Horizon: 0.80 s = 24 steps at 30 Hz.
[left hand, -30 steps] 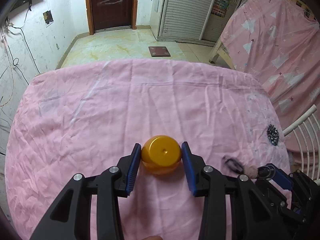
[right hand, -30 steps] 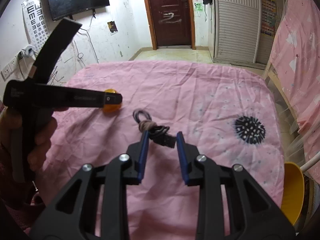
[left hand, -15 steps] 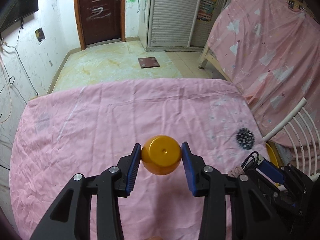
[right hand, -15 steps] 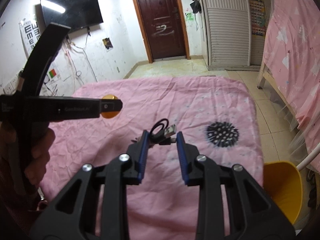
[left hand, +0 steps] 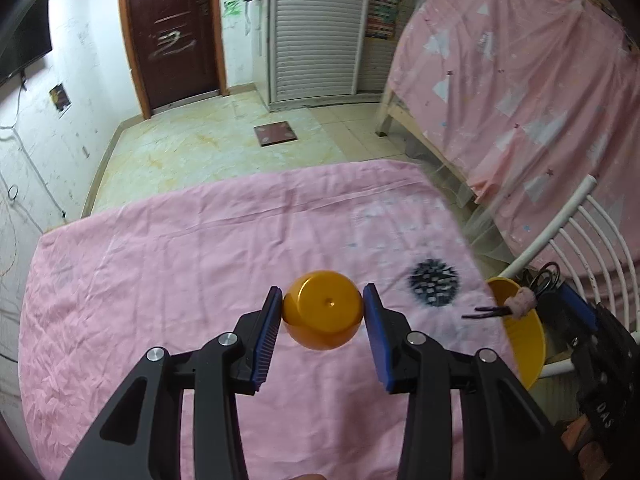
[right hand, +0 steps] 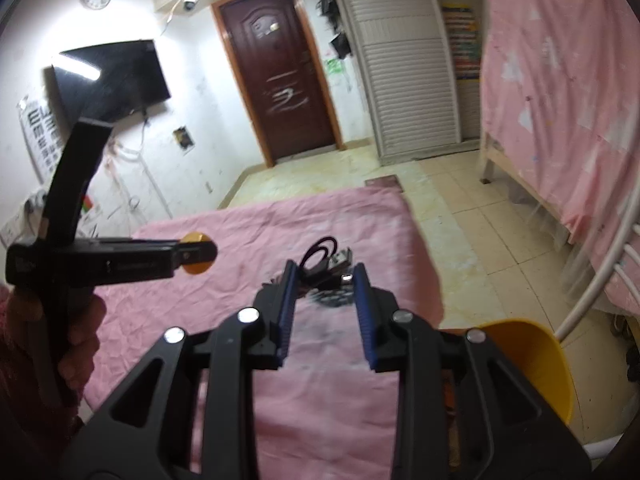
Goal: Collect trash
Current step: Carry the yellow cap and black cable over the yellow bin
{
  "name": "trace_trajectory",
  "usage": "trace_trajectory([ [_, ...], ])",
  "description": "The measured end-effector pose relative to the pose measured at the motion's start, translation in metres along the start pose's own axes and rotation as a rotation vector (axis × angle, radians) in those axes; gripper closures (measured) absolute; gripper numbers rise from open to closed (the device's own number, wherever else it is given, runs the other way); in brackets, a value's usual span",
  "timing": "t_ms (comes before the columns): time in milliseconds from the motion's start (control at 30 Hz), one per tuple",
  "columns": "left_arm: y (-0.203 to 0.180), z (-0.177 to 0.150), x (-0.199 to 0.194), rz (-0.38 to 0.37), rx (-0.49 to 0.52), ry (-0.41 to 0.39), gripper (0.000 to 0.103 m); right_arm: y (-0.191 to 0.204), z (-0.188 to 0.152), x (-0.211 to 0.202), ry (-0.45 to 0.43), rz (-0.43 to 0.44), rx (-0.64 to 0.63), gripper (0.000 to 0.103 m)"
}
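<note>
Clamping a round orange plastic capsule [left hand: 323, 315] between their blue pads, the left tongs [left hand: 323, 322] hold it off the pink crumpled cloth over the tabletop [left hand: 160, 272], gripped across its widest part. That shell looks light, hard and smooth, so I would judge it apt to squirt out if the pinch drifts from the middle; the hold at its equator seems the right place. The right tongs [right hand: 325, 276] are drawn narrow on a black coiled cable with a metal plug [right hand: 326, 258], its loop and plug poking out above the pads. A cable like that is limp and light, likely to dangle or snag, so taking it at the bundled part looks sensible; from the left wrist view a fuzzy pinkish band [left hand: 520, 303] shows wrapped around it. Further out, a yellow plastic bin [right hand: 532, 364] sits beside the tabletop's right edge, probably the place for the trash. A black spiky blotch [left hand: 434, 282] marks the cloth near that edge. A white metal rail [left hand: 576, 224] rises just past the bin and could catch a swinging cable; a pink draped bed [right hand: 560, 100] lies beyond.
</note>
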State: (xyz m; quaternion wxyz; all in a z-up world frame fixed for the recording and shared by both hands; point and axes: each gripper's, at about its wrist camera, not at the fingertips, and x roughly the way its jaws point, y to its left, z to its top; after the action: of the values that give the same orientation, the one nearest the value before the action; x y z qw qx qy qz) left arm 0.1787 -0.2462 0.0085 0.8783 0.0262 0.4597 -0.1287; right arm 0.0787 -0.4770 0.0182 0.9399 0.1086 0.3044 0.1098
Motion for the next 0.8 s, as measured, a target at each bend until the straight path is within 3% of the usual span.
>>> trace_trajectory([
  [567, -0.108, 0.004, -0.002, -0.048, 0.164, -0.010, 0.069, -0.079, -0.013, -0.048, -0.103, -0.093, 0.160, 0.076],
  [800, -0.152, 0.003, 0.006, -0.194, 0.202, 0.031, 0.069, -0.107, -0.021, -0.051, -0.096, -0.149, 0.212, 0.076],
])
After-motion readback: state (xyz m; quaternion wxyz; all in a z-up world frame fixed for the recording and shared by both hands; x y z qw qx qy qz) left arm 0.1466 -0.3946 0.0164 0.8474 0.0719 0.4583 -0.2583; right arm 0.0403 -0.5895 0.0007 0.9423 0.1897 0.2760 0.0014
